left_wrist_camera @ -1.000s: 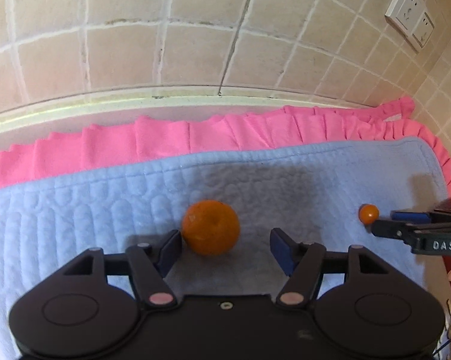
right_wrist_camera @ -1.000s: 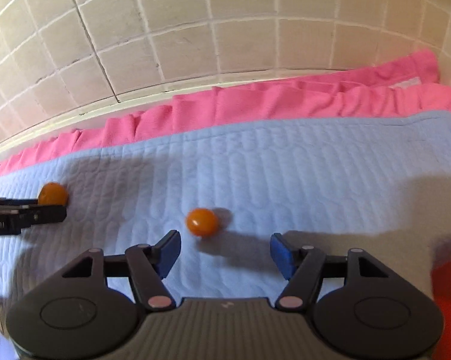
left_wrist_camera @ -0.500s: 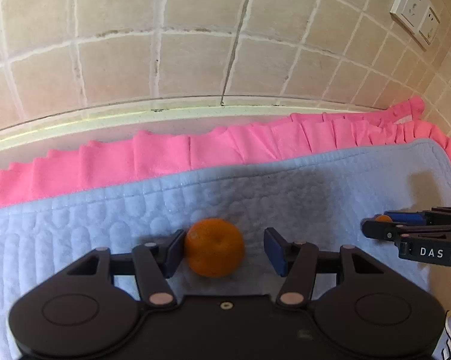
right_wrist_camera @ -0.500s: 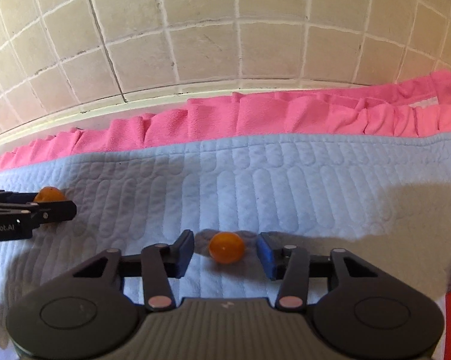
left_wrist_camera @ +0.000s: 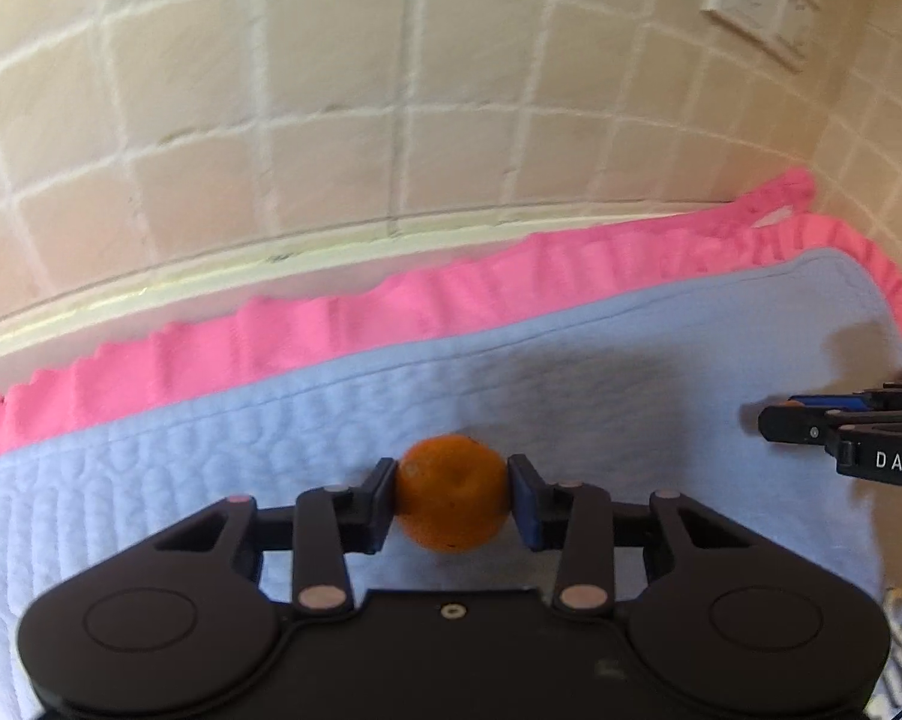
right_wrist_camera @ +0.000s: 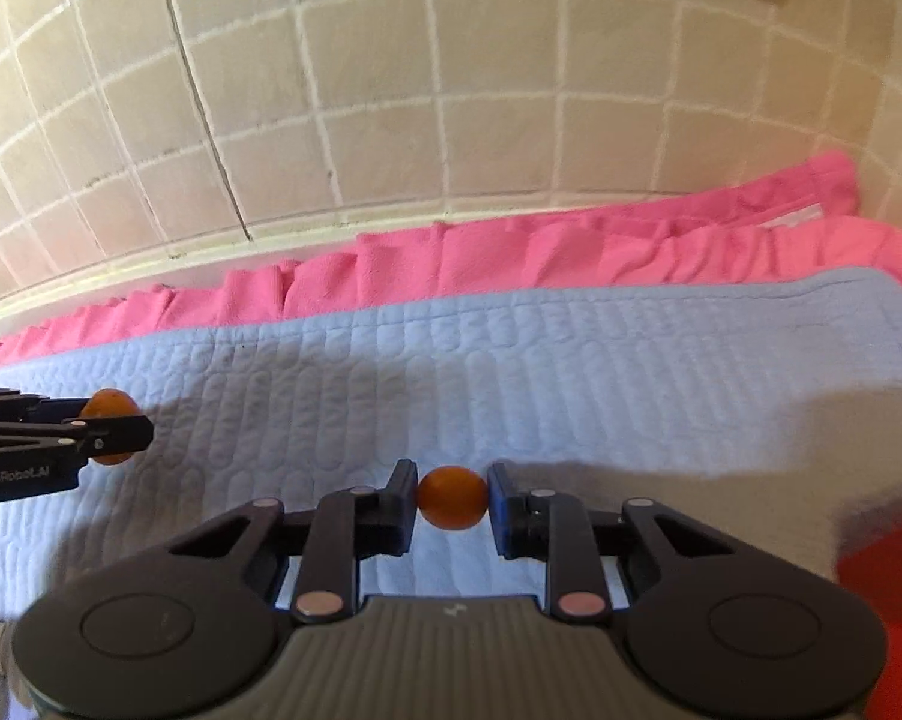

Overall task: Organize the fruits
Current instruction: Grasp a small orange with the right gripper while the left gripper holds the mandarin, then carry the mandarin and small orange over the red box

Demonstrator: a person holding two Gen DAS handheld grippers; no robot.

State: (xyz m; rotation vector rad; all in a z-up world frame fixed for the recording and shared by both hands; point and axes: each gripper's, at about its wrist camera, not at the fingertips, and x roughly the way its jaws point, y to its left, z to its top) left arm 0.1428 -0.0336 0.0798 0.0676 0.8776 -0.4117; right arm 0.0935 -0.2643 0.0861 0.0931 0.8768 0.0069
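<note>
A mandarin orange point(left_wrist_camera: 452, 501) sits between the pads of my left gripper point(left_wrist_camera: 454, 492); its jaws are closing and both pads press on the fruit, just above the light blue quilted mat point(left_wrist_camera: 661, 360). My right gripper point(right_wrist_camera: 452, 495) is shut on a small round orange fruit point(right_wrist_camera: 452, 499) over the same mat point(right_wrist_camera: 571, 372). In the right wrist view the left gripper point(right_wrist_camera: 123, 423) comes in from the left edge with the orange point(right_wrist_camera: 110, 403) partly hidden behind its finger. The right gripper point(left_wrist_camera: 778, 417) shows at the right edge of the left wrist view.
A pink ruffled cloth point(right_wrist_camera: 511, 258) lies under the mat along the beige tiled wall point(left_wrist_camera: 390, 60). A white wall socket point(left_wrist_camera: 757, 0) is high on the right. Something red point(right_wrist_camera: 883, 564) lies off the mat's right side.
Both grippers went from open around their fruits to closed on them. Each fruit now sits between the pads, and both views have tipped up along the wall.
</note>
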